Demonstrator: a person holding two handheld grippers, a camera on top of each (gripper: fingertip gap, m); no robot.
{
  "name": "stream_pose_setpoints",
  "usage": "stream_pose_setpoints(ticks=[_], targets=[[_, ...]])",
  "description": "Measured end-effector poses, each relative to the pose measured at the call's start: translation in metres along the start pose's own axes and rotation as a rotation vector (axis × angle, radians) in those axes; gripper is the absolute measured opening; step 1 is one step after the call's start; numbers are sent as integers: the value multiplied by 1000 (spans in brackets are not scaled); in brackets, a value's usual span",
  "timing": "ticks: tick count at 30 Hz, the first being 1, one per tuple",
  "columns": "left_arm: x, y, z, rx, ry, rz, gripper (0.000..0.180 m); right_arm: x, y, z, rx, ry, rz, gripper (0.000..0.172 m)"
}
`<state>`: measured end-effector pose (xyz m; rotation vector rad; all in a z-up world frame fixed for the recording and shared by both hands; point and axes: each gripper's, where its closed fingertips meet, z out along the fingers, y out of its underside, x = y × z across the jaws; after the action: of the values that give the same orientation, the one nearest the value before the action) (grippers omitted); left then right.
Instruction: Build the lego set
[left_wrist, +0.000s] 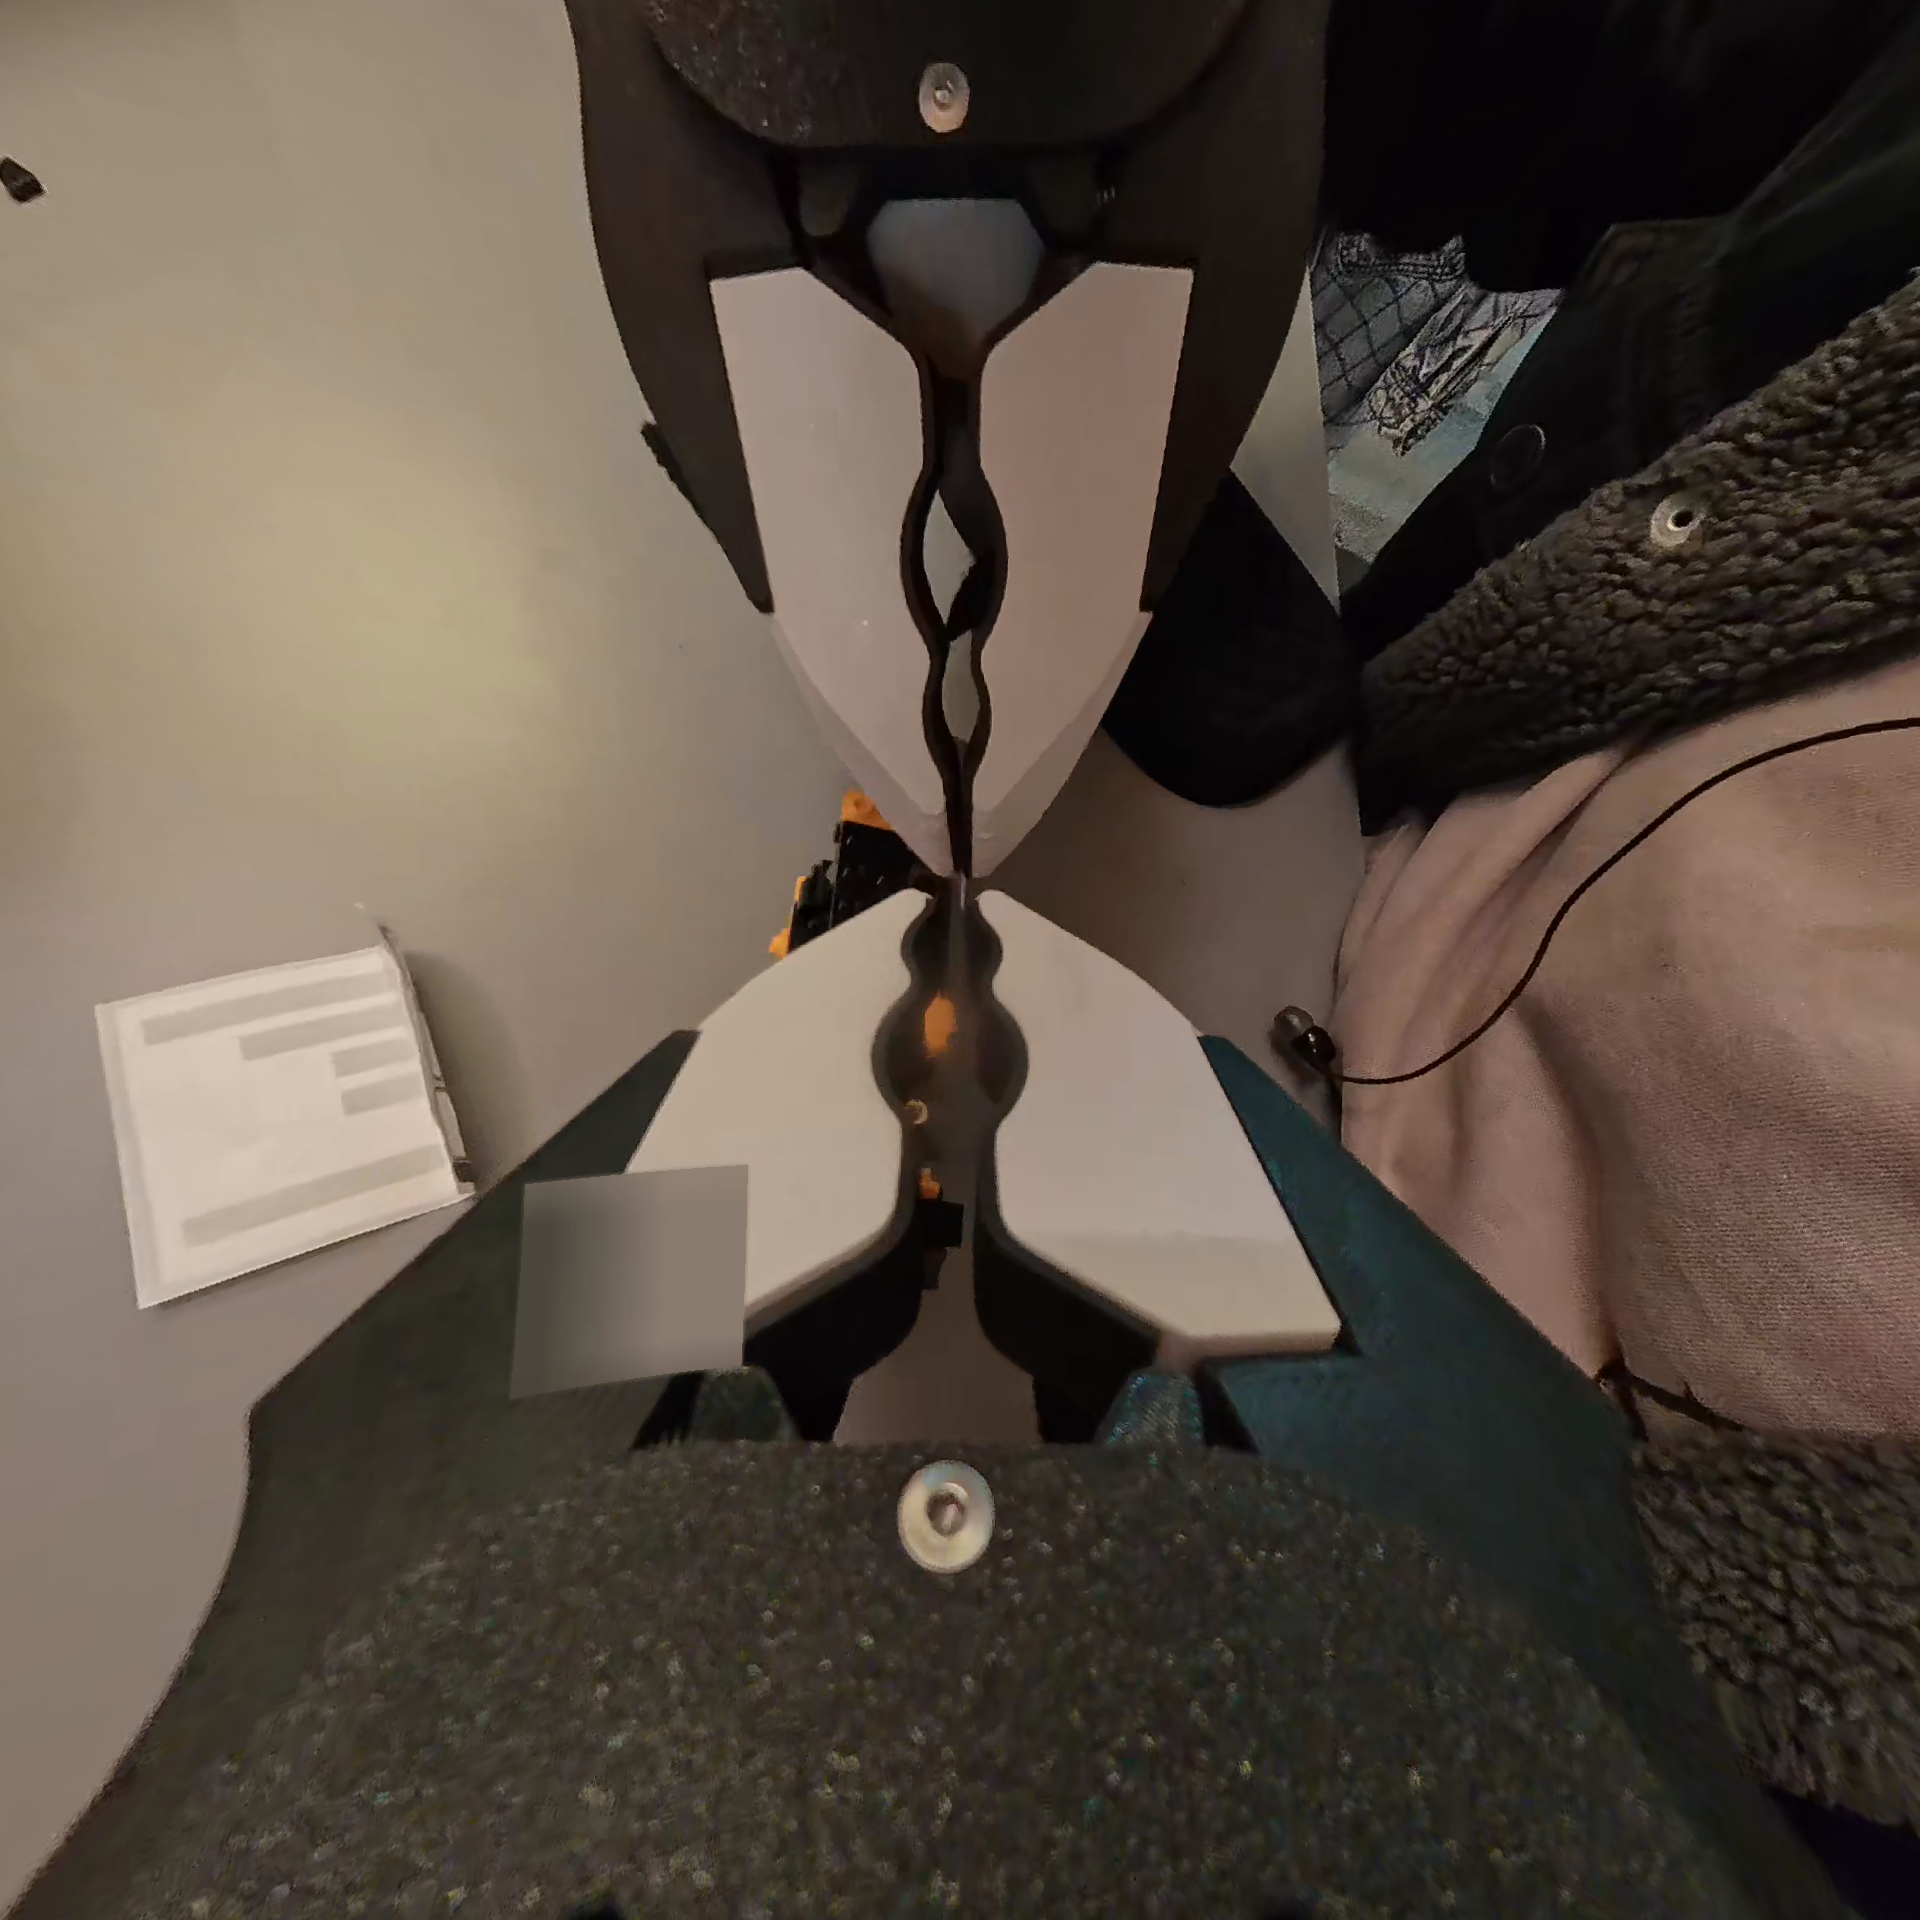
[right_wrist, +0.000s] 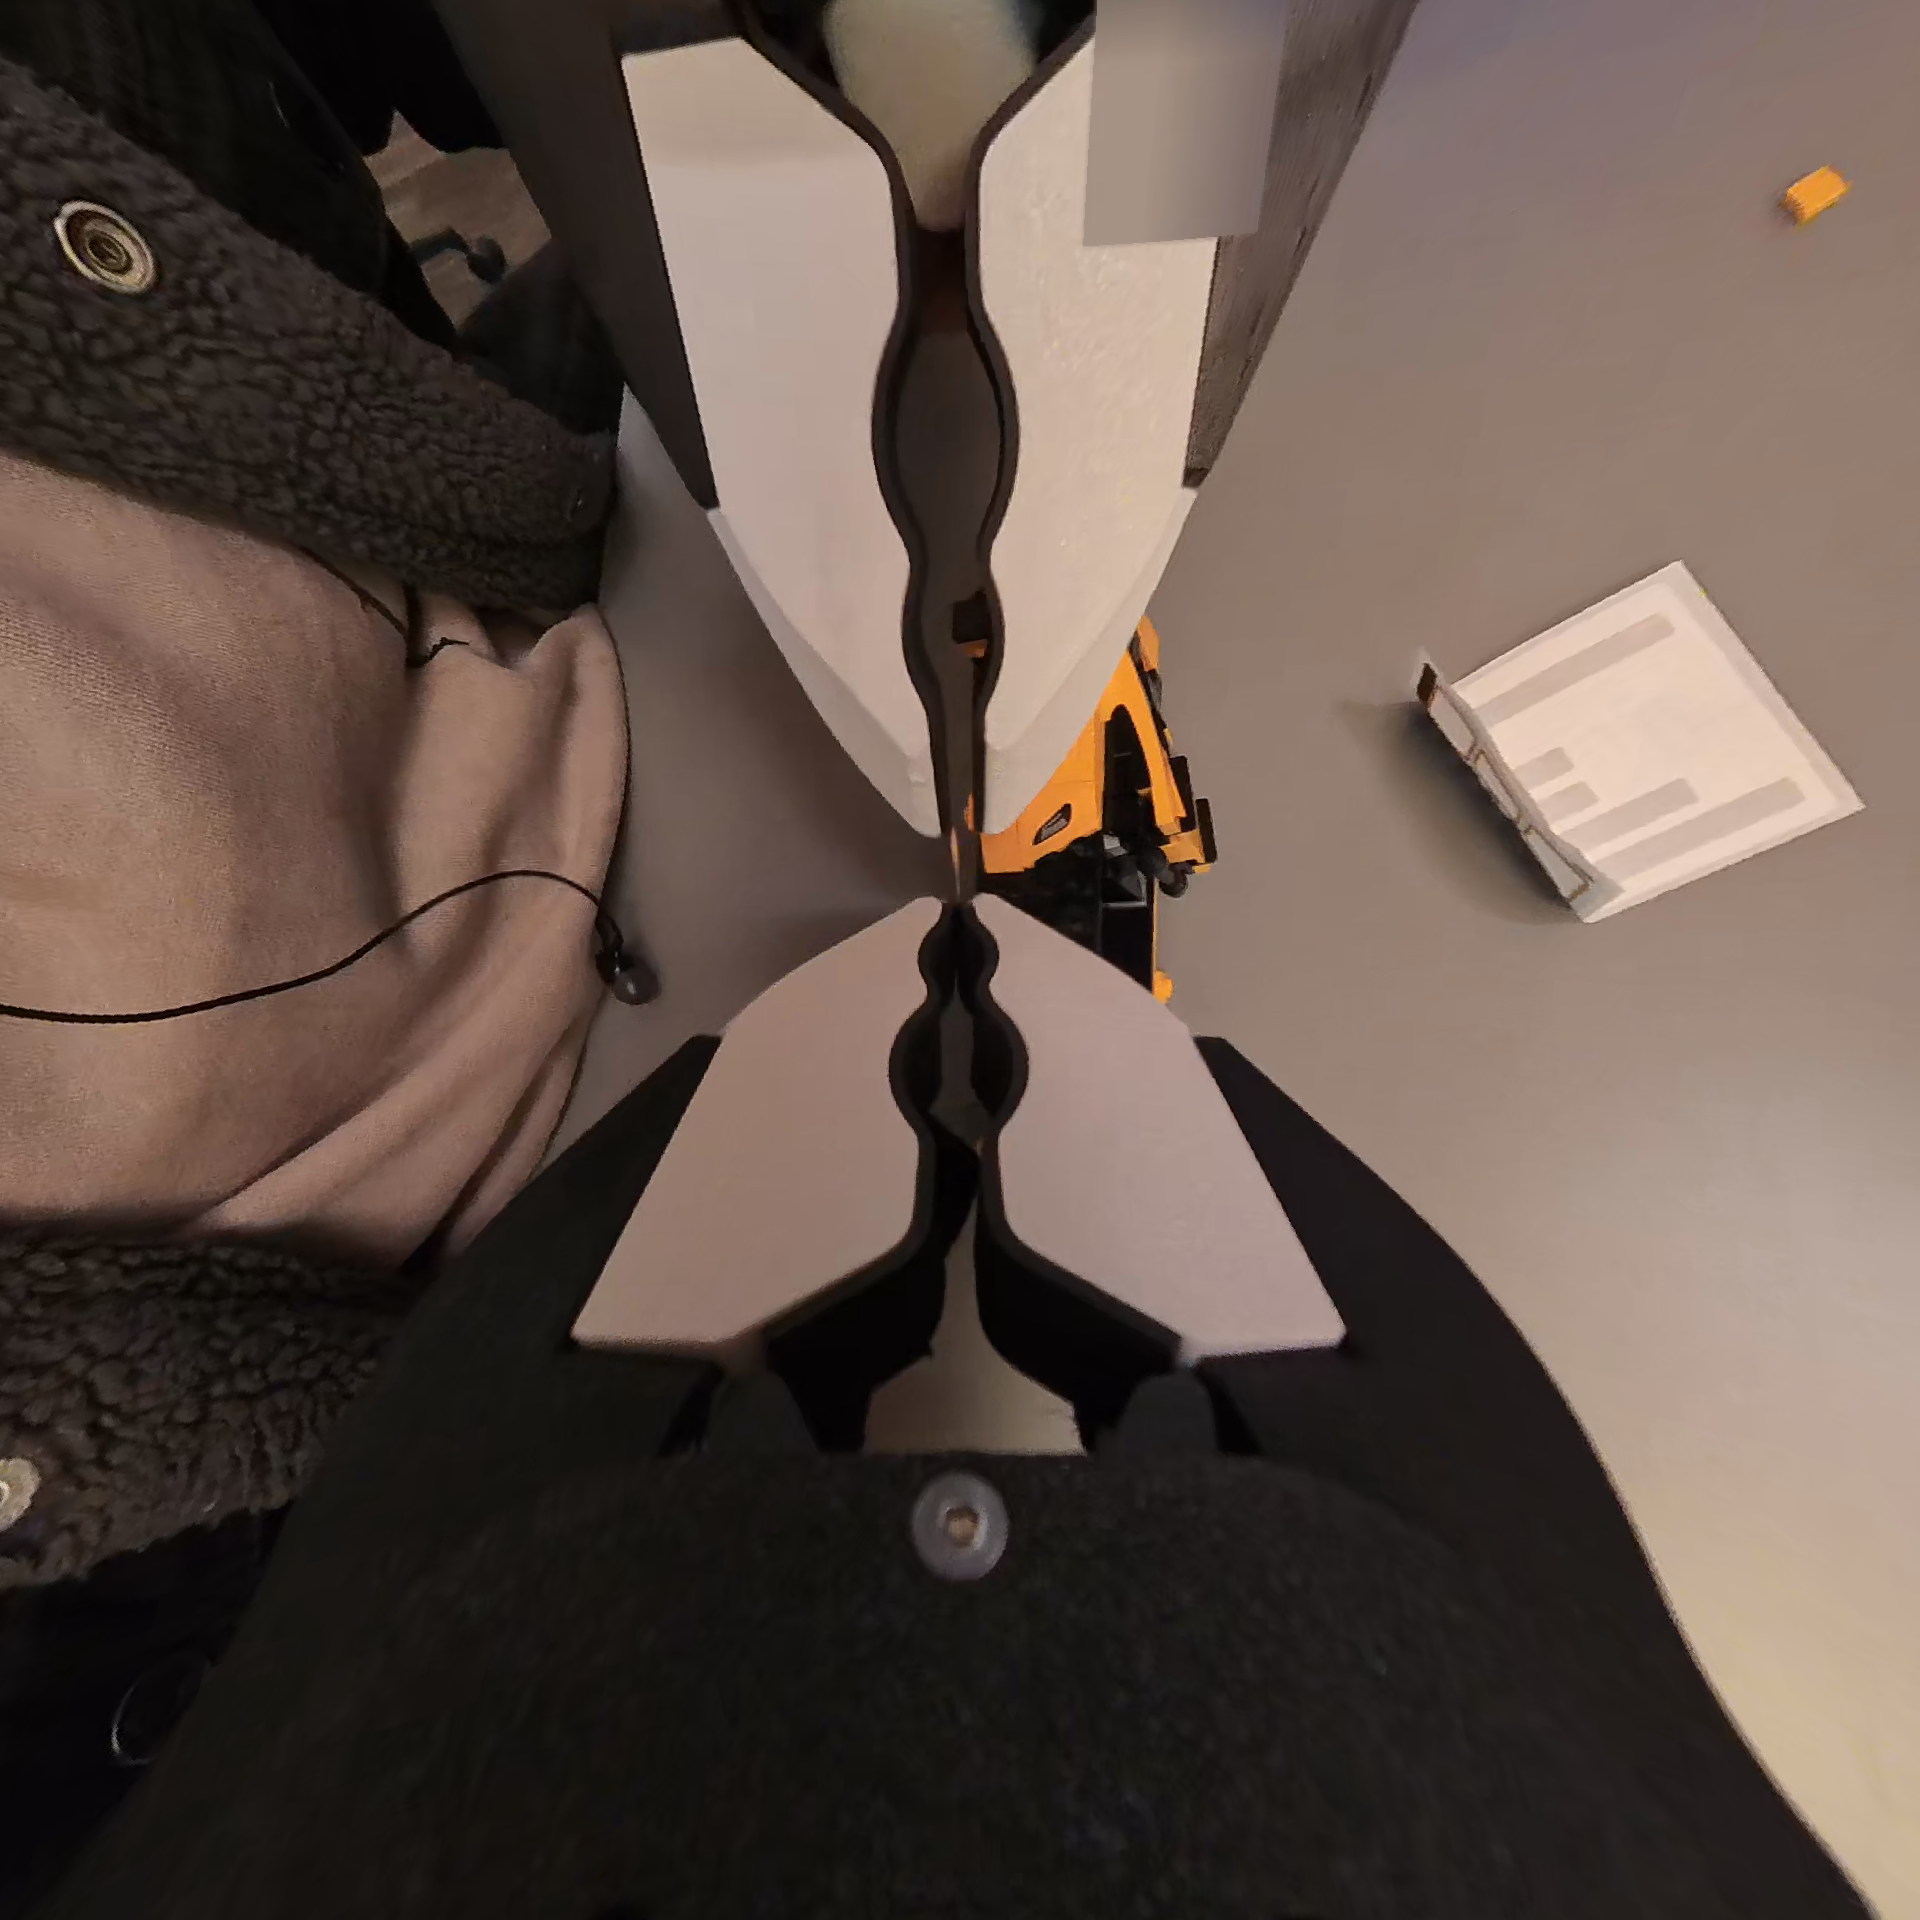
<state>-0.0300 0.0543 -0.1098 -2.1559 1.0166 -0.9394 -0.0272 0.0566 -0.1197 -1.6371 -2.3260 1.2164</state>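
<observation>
My left gripper (left_wrist: 958, 902) and my right gripper (left_wrist: 961, 857) meet tip to tip above the grey table (left_wrist: 312, 520). In the left wrist view the left one's fingers stand almost together, with a dark slit between the pads. In the right wrist view my right gripper (right_wrist: 956, 909) is shut and the left gripper (right_wrist: 956, 826) points at it from above. A thin pale sliver (right_wrist: 954, 864) shows where the tips meet; I cannot tell what it is or whether it is gripped. A yellow and black toy car (right_wrist: 1101, 821) lies on the table just behind the tips, and it also shows in the left wrist view (left_wrist: 831, 883).
A white printed booklet (left_wrist: 281, 1122) lies on the table, also in the right wrist view (right_wrist: 1642, 738). A small orange brick (right_wrist: 1813, 194) lies far off. A person in a beige hooded top (right_wrist: 260, 831) and dark fleece jacket (left_wrist: 1662, 582) sits close beside the grippers.
</observation>
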Motion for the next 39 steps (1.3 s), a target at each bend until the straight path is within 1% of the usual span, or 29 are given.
stream_pose_setpoints(ticks=[5,8,11,16,22,39], targets=[[0,4,-1,1,-3,-4,5,-4,1,3,-34,-33,11,0],[-8,4,-10,30,-51,12,11,-3,5,7,-63,-79,29,0],[-10,13,-12,23,-75,43,16,-4,6,8,-94,-125,46,0],[1,15,-7,45,-29,62,9,-4,2,11,-154,-176,49,0],[3,15,-6,84,42,-21,4,-5,-2,13,-195,-192,27,0],[0,15,-8,98,50,-63,0,-4,-9,14,-178,-204,22,0]])
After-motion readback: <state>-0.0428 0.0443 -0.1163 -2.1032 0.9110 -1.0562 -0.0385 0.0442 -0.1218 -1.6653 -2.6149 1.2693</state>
